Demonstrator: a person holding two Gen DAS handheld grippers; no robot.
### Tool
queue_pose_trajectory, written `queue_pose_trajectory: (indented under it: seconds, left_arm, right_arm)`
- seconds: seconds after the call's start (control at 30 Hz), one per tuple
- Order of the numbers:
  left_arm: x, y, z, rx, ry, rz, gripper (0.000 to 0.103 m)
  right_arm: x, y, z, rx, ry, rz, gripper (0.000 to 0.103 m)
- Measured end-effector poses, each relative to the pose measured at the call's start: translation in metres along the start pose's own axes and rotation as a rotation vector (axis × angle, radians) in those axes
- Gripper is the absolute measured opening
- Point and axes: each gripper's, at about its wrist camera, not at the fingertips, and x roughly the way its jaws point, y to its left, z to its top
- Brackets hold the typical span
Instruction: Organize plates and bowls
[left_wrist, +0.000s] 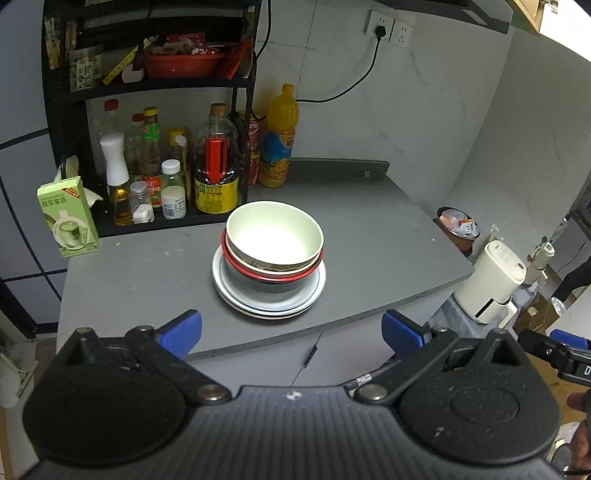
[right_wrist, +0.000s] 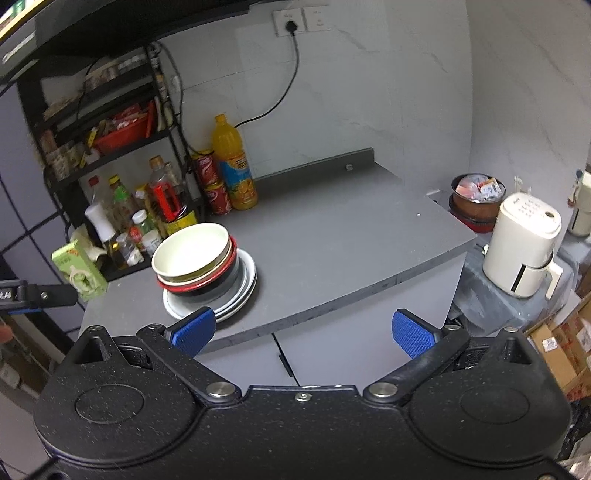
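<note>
Nesting cream bowl (left_wrist: 274, 236) atop red-rimmed bowls (left_wrist: 273, 275), white plates (left_wrist: 269, 301).

Lower bowls (left_wrist: 275, 275): nested under cream bowl (left_wrist: 275, 236), only rims visible, count unclear. Plates (left_wrist: 269, 306): centres covered. Bottle labels (left_wrist: 216, 194): unreadable. Black rack (left_wrist: 155, 79): top cropped.

Right gripper (right_wrist: 302, 332) wide open, empty, off the counter (right_wrist: 332, 240) edge; bowl stack (right_wrist: 195, 258) on plates (right_wrist: 243, 291) at 10 o'clock.

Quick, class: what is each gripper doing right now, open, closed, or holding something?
Left gripper: open, holding nothing.
Right gripper: open, holding nothing.
</note>
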Motion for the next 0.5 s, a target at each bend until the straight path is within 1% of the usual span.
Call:
queue_pose_trajectory:
  seconds: [0.07, 0.17, 0.3, 0.37, 0.5]
  left_arm:
    - [0.001, 0.001, -0.002, 0.013, 0.001, -0.001, 0.103]
    - [0.002, 0.002, -0.003, 0.017, -0.005, 0.005, 0.103]
    - [0.003, -0.001, -0.005, 0.043, -0.01, 0.017, 0.103]
    - [0.005, 0.0, -0.006, 0.04, -0.007, 0.008, 0.103]
    - [0.012, 0.001, -0.006, 0.042, -0.002, 0.016, 0.103]
  right_arm:
    - [-0.002, 0.004, -0.001, -0.016, -0.001, 0.002, 0.103]
    - [-0.005, 0.006, -0.002, -0.007, -0.006, 0.007, 0.103]
    - [-0.008, 0.008, -0.003, -0.015, -0.016, -0.013, 0.103]
    - [-0.007, 0.007, -0.003, -0.005, -0.016, -0.017, 0.103]
    - [-0.004, 0.006, -0.005, -0.006, -0.009, -0.033, 0.103]
